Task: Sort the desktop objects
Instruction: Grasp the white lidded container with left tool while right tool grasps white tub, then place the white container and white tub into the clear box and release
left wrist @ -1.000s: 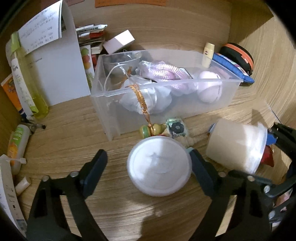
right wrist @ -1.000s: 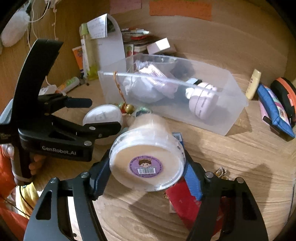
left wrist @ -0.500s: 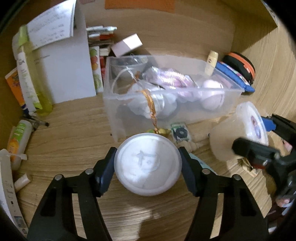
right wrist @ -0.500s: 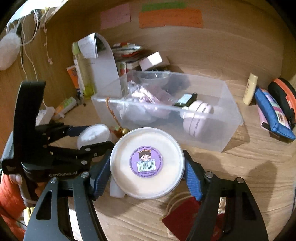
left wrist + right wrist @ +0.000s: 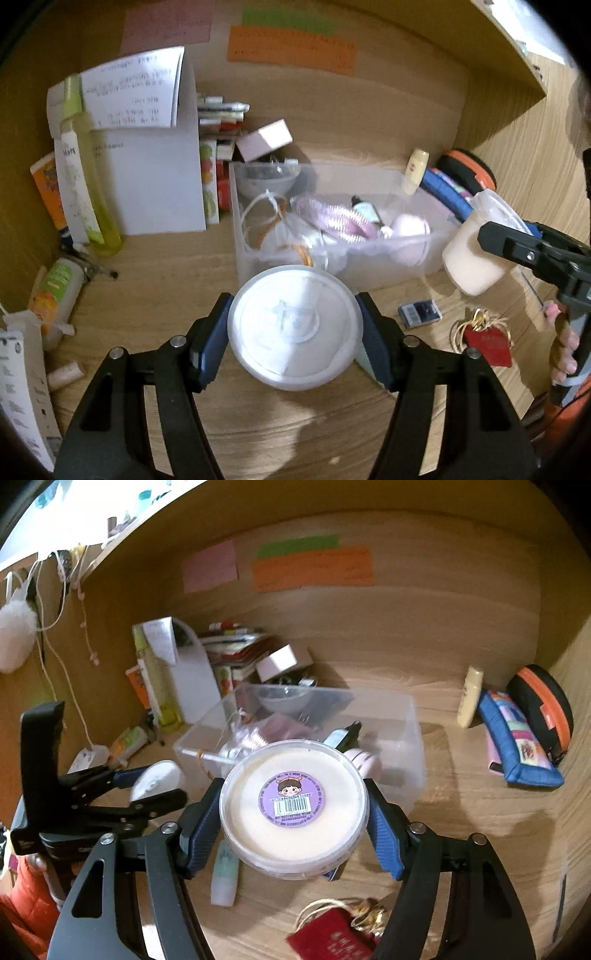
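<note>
The right gripper [image 5: 293, 834] has its jaws clamped on a cream tub [image 5: 293, 806] with a purple barcode sticker on its lid, held above the table [image 5: 480, 830]. Behind it stands a clear plastic bin [image 5: 410, 746] full of items. At left, the left gripper [image 5: 147, 788] grips a white round container [image 5: 157, 779]

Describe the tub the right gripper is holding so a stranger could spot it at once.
Start at the clear plastic bin in the middle of the wooden desk. Just in front of it, the right gripper clamps a round cream-coloured tub. Unlike the plain white tub in the left gripper, its lid bears a round purple sticker with a cartoon face and a barcode.
</note>
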Available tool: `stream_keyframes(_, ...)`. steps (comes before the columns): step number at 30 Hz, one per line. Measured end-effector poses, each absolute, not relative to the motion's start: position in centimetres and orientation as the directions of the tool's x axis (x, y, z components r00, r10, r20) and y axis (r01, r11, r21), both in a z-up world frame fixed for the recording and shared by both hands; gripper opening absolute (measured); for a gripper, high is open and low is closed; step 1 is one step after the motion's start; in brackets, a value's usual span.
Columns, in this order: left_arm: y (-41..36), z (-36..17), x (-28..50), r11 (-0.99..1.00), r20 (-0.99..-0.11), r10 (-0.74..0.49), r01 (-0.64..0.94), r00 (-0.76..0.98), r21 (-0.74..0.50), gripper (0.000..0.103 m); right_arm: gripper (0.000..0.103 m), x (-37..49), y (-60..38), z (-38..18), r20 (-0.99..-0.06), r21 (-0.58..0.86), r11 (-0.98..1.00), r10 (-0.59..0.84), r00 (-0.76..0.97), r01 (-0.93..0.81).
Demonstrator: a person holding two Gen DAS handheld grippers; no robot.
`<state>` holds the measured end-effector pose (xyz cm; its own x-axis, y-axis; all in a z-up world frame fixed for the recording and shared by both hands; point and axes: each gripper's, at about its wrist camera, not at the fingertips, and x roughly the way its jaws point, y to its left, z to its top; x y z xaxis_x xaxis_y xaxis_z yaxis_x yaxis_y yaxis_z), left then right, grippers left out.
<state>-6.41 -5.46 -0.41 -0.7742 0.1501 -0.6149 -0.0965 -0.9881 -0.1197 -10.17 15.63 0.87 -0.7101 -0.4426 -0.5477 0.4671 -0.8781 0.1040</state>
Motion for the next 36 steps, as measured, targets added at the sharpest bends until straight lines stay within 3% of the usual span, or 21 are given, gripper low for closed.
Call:
stream_keyframes(17, -6.8, 4.4, -8.9, -0.980, -0.529, 0.168, -0.084, -0.832, -0.179, 0.065, 0.068, -14.5, 18.1, 3.4, -0.483, 0.146, -0.892, -0.442, -0.756, 0.428)
stream_keyframes(36, -6.1, 3.6, -18.0, -0.981, -0.601, 0.136, -0.024, -0.787, -0.192, 0.065, 0.068, -22.6, 16.3, 0.6, -0.594, 0.125, -0.909, -0.390, -0.703, 0.398)
